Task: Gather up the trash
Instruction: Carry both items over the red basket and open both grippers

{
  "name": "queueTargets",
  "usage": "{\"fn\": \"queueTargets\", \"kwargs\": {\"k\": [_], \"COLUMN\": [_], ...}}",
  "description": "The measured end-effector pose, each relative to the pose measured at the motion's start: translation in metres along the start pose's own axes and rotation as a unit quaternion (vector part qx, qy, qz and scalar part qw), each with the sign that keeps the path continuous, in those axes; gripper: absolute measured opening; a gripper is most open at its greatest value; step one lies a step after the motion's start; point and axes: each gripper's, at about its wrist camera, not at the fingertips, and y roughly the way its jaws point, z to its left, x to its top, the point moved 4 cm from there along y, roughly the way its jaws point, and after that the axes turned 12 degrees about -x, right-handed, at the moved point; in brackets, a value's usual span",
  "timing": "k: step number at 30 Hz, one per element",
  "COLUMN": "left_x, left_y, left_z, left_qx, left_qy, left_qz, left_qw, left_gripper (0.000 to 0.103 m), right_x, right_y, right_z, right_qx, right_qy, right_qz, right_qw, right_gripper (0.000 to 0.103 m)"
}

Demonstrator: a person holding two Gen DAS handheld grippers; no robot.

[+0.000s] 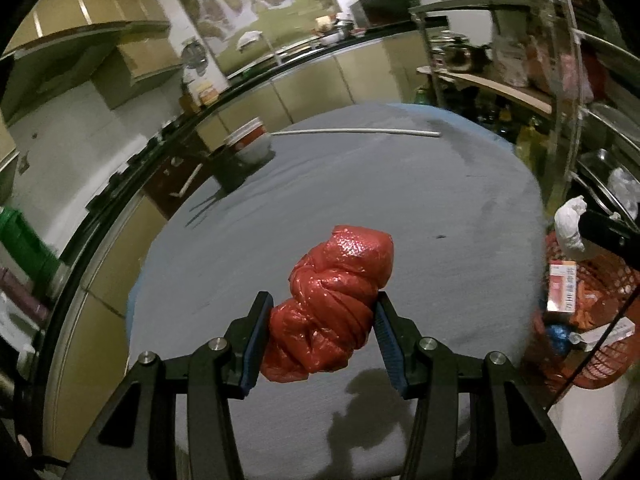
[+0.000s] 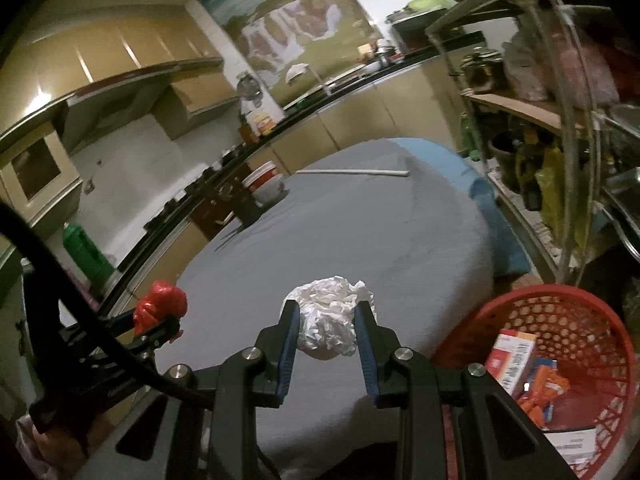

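My left gripper (image 1: 322,302) is shut on a knotted red plastic bag (image 1: 336,300), held above the grey table (image 1: 400,200). In the right wrist view that gripper (image 2: 160,320) with the red bag (image 2: 160,304) shows at the left. My right gripper (image 2: 326,306) is shut on a crumpled white paper ball (image 2: 330,320), also above the grey table (image 2: 360,220). From the left wrist view, the white paper ball (image 1: 570,226) shows at the right edge, over the basket. A red mesh basket (image 2: 560,320) with cartons and wrappers sits at the right, below the table edge; it appears as the basket (image 1: 600,368) in the left wrist view.
A white rod (image 1: 356,132) lies across the far side of the table. A red-and-white tub (image 1: 250,142) stands at the far left edge. A metal shelf rack (image 2: 560,120) with pots and bags rises on the right. Kitchen cabinets (image 1: 320,76) run behind.
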Motion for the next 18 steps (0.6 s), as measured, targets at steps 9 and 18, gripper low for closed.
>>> {"fn": "queueTargets", "kwargs": {"k": [9, 18], "left_x": [0.014, 0.025], "left_y": [0.016, 0.026], "left_z": [-0.066, -0.136], "left_qx": [-0.159, -0.283], "left_qy": [0.017, 0.038], "left_qz": [0.032, 0.064], "left_qw": [0.9866, 0.9563], "left_gripper": [0.052, 0.053], "right_x": [0.007, -0.001], "right_y": [-0.025, -0.052], "right_z": [-0.078, -0.143], "right_qx": [-0.064, -0.121], "right_qy": [0.054, 0.095], "right_qz": [-0.021, -0.018], "right_qw": [0.996, 0.988], "right_gripper": [0.03, 0.03]}}
